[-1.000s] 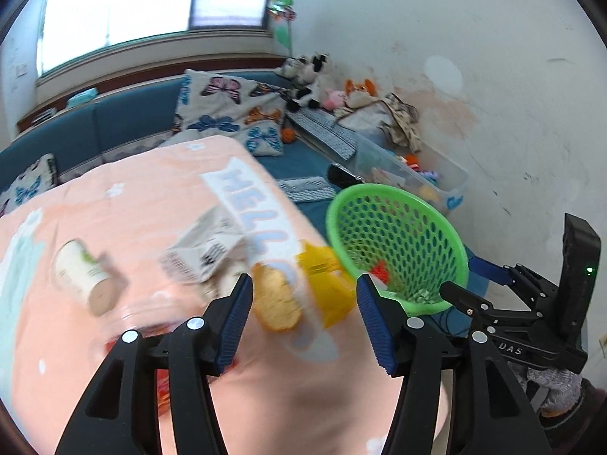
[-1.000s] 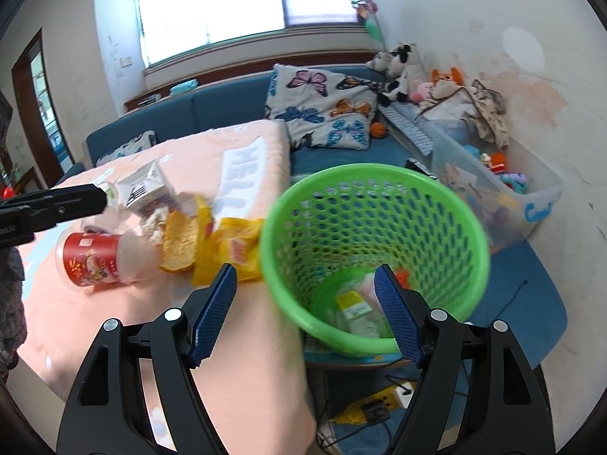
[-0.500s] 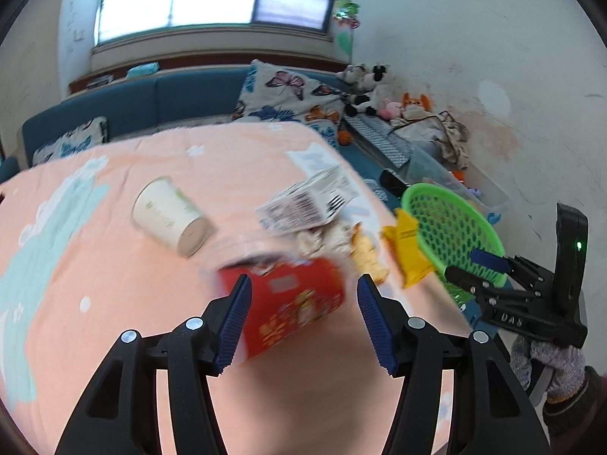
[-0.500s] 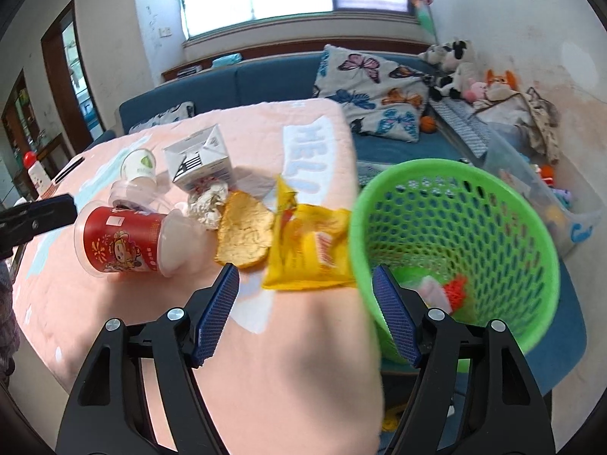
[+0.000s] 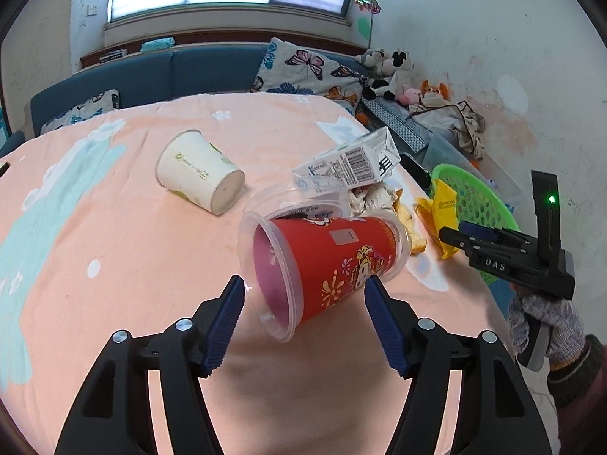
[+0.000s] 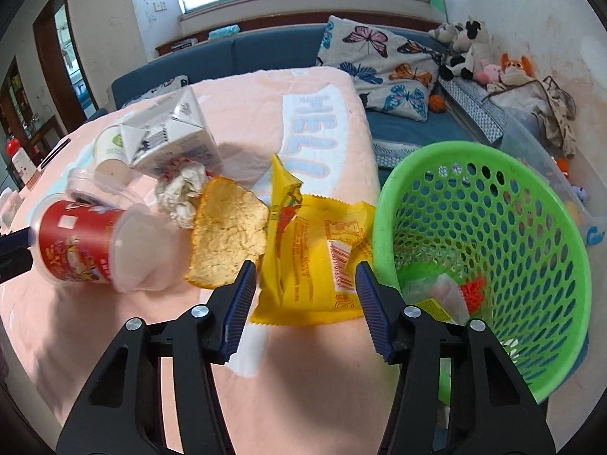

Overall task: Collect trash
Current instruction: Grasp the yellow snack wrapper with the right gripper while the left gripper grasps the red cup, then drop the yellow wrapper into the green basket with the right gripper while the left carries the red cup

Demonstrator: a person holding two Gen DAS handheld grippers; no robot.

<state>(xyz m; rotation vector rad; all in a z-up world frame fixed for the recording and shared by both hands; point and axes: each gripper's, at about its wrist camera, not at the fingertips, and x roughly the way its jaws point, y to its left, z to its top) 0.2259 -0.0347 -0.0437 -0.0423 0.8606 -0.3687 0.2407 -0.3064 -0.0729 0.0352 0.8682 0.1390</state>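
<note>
On the peach tablecloth (image 5: pixel 114 265) a red cup (image 5: pixel 334 261) with a clear lid lies on its side. My left gripper (image 5: pixel 305 299) straddles it, jaws opening, pads not pressing. My right gripper (image 6: pixel 303 269) hangs over a yellow snack wrapper (image 6: pixel 315 261) that lies between its fingers; the jaws are closing and not gripping. The green mesh basket (image 6: pixel 383 204) stands just right of the wrapper with some trash inside. Beside the wrapper lie a bread slice (image 6: pixel 227 231), crumpled paper (image 6: pixel 186 189), a milk carton (image 5: pixel 349 163) and a white paper cup (image 5: pixel 197 174).
A gloved hand (image 5: pixel 542 326) holds the right gripper (image 5: pixel 455 232) at the table's right edge. Behind the table is a blue sofa (image 5: pixel 170 72) with a butterfly pillow (image 6: pixel 375 57) and plush toys (image 6: pixel 466 45). A clear storage bin (image 6: pixel 550 159) stands by the right wall.
Both grippers swung left from the basket and came lower over the table. The left now frames the red cup, jaws wider. The right sits over the yellow wrapper, jaws narrower.
</note>
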